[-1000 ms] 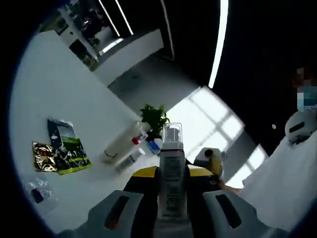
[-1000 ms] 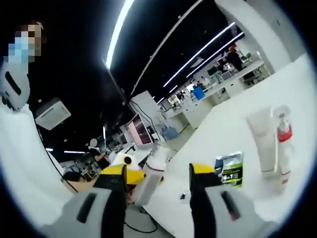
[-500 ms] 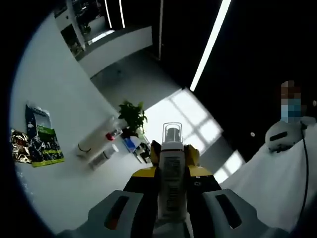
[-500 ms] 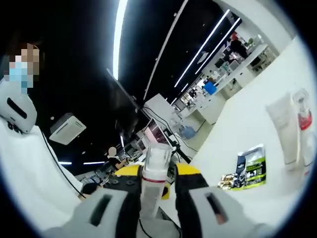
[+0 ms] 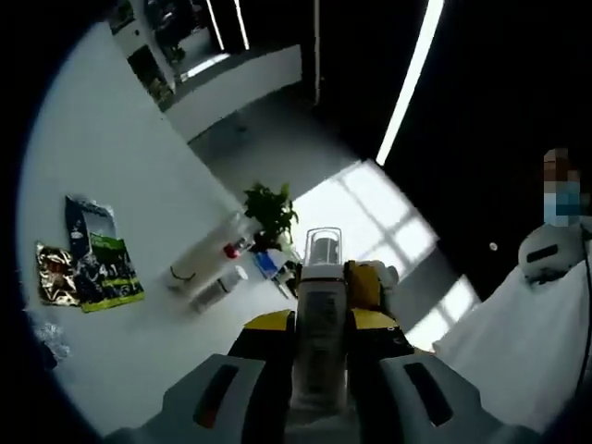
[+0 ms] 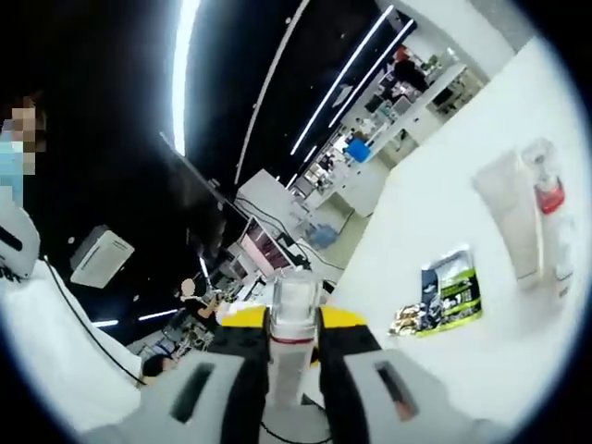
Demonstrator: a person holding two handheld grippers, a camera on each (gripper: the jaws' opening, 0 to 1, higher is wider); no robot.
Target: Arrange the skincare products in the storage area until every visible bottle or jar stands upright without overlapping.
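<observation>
Since 1 second ago, the right claw (image 6: 294, 347) has closed onto the pump bottle (image 5: 320, 319), which the left claw (image 5: 320, 370) also clamps, so both claws now hold that 1 bottle between them in the air, off the white counter (image 5: 102, 176). Past the left claw's tips, to their left, a white tube (image 5: 199, 259) and a smaller spray bottle (image 5: 217, 287) sit close together on the counter. Further left lie 2 sachets (image 5: 88, 268), 1 green and dark, 1 gold.
</observation>
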